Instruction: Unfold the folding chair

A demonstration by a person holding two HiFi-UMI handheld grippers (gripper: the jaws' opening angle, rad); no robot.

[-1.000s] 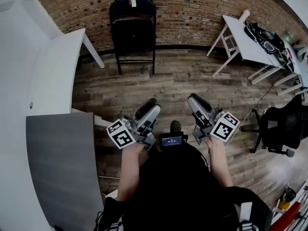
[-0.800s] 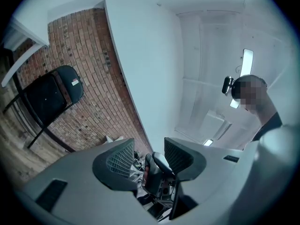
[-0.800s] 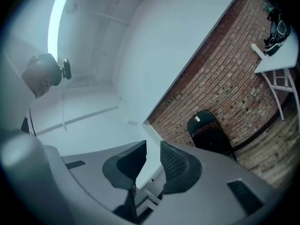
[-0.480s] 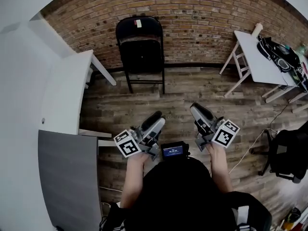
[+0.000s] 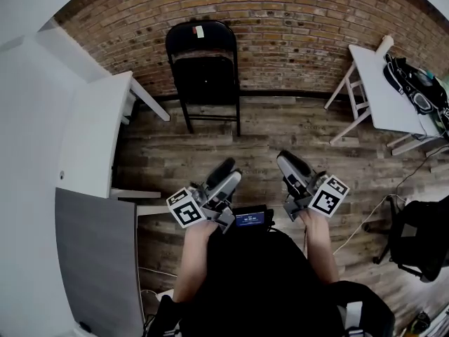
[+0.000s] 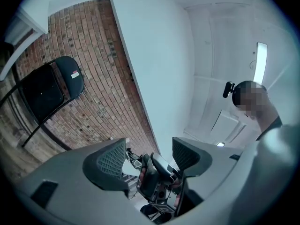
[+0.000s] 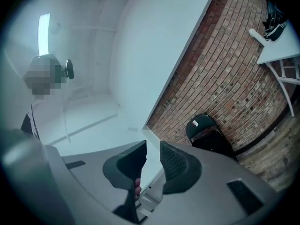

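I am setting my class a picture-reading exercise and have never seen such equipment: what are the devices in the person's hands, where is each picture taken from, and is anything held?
There is no robot: a person holds a two-jaw tool, a hand-held gripper, in each hand. The head view comes from a camera on the person's head, looking down at the left hand-held gripper and the right hand-held gripper above a wooden floor. The two gripper views come from cameras riding on those tools, looking along their jaws. Ahead, a black folding chair stands folded against the brick wall, not yet touched. Nothing is held: the left jaws, which have just been opening, stand wide apart and empty; the right jaws are narrowly apart, also empty.
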